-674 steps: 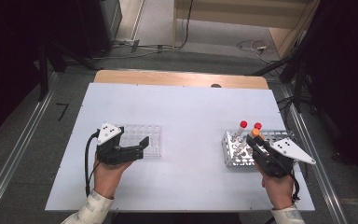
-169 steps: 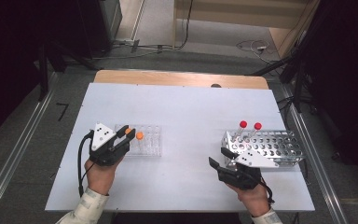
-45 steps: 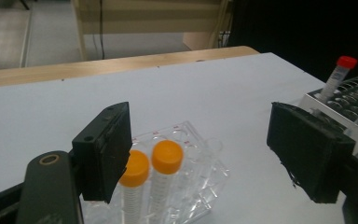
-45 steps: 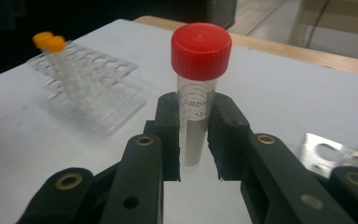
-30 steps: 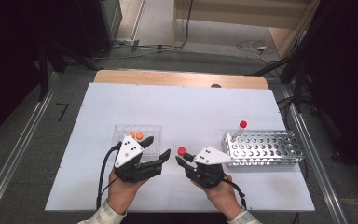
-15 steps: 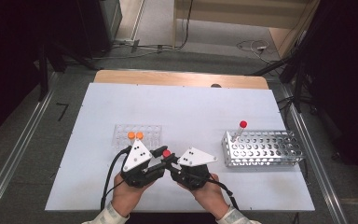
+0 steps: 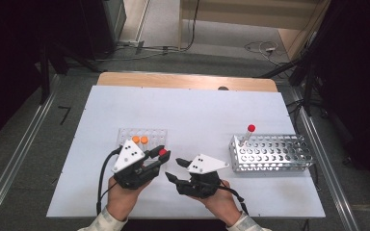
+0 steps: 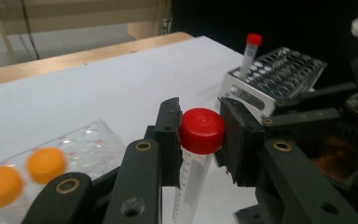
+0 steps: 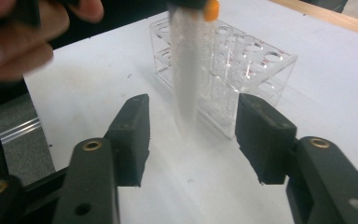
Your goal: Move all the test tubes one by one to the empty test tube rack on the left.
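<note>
At worktop centre-front, the red-capped tube (image 8: 200, 140) is clamped under its cap by the left gripper (image 7: 156, 156) fingers, just closed, while the right gripper (image 7: 176, 175), fingers just opened w/ nothing gripped, should be backed off before the tube is carried upright to the clear rack (image 7: 142, 137).

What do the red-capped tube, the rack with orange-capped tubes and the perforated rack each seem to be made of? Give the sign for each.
Red-capped tube: clear plastic, probably; printed marks show on its see-through wall, and the cap is matt.
Orange-cap rack: transparent, glossy plastic, likely acrylic; the table shows through its walls.
Perforated rack: apparently metal; silvery sheen, thin sheet punched with rows of holes.
</note>
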`<state>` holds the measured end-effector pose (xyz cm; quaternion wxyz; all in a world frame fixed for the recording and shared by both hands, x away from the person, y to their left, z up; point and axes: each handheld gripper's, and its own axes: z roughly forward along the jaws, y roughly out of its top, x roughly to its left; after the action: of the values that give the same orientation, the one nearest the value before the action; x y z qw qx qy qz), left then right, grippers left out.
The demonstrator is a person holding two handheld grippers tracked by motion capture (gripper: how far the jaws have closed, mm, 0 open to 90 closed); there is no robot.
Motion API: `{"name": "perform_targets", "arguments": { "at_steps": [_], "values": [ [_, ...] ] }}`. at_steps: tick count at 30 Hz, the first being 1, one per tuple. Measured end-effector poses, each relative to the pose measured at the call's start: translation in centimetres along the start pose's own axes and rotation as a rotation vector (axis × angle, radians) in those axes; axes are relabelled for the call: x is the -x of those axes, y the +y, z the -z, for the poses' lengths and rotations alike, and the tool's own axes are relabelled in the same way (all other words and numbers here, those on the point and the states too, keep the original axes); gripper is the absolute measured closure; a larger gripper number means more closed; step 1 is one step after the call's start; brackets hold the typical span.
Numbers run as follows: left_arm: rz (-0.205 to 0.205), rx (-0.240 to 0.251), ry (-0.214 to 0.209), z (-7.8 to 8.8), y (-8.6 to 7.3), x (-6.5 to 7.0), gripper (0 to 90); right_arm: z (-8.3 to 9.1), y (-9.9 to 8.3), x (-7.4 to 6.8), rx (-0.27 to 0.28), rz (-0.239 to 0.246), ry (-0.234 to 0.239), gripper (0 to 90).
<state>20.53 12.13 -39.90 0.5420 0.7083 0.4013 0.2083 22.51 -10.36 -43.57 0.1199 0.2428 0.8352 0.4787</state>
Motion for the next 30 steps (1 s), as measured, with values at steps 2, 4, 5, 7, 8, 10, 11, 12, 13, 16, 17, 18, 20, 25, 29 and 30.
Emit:
{"name": "perform_targets", "arguments": {
  "at_steps": [2,4,5,7,8,10,11,12,13,16,17,18,20,25,29,30],
  "values": [
    [0.017,0.008,0.021,0.6,0.3,-0.8,70.2,0.5,-0.2,0.3,0.004,0.0,-0.008,41.4],
    [0.028,0.014,0.04,1.1,0.5,-1.5,70.2,0.9,-0.4,0.8,0.008,-0.013,-0.015,40.9],
    [0.034,0.018,0.049,1.3,0.7,-1.7,70.2,1.1,-0.5,1.0,0.01,-0.018,-0.02,40.3],
    [0.042,0.022,0.06,1.7,0.9,-2.3,70.2,1.5,-0.7,1.4,0.013,-0.027,-0.034,39.9],
    [0.043,0.024,0.066,1.9,1.0,-2.5,70.2,1.6,-0.8,1.6,0.014,-0.031,-0.039,39.8],
    [0.054,0.029,0.084,2.3,1.2,-3.2,70.2,2.0,-1.0,2.0,0.01,-0.041,-0.05,39.6],
    [0.064,0.032,0.094,2.6,1.2,-3.5,70.2,2.1,-1.1,2.2,0.013,-0.041,-0.055,39.6],
    [0.069,0.038,0.104,2.8,1.3,-3.9,70.2,2.3,-1.3,2.3,0.013,-0.043,-0.06,39.5],
    [0.074,0.04,0.114,3.1,1.4,-4.3,70.2,2.5,-1.4,2.5,0.012,-0.045,-0.068,39.4],
    [0.086,0.048,0.138,3.7,1.6,-5.2,70.2,3.3,-1.7,3.0,0.016,-0.057,-0.085,39.3],
    [0.091,0.055,0.148,3.9,1.7,-5.4,70.2,3.6,-1.8,3.2,0.02,-0.062,-0.092,39.3],
    [0.093,0.058,0.155,4.0,1.8,-5.6,70.2,3.8,-1.9,3.3,0.022,-0.066,-0.097,39.3],
    [0.092,0.064,0.171,4.3,1.9,-5.9,70.2,4.4,-2.1,3.7,0.025,-0.074,-0.109,39.3],
    [0.078,0.075,0.228,4.4,2.0,-6.6,70.2,5.5,-2.5,4.5,0.036,-0.092,-0.135,39.3],
    [0.081,0.079,0.252,3.8,1.8,-7.2,70.2,6.0,-2.7,5.0,0.042,-0.105,-0.149,39.3],
    [0.082,0.078,0.254,3.6,1.7,-7.3,70.2,6.1,-2.7,5.1,0.045,-0.107,-0.152,39.2]
  ]
}}
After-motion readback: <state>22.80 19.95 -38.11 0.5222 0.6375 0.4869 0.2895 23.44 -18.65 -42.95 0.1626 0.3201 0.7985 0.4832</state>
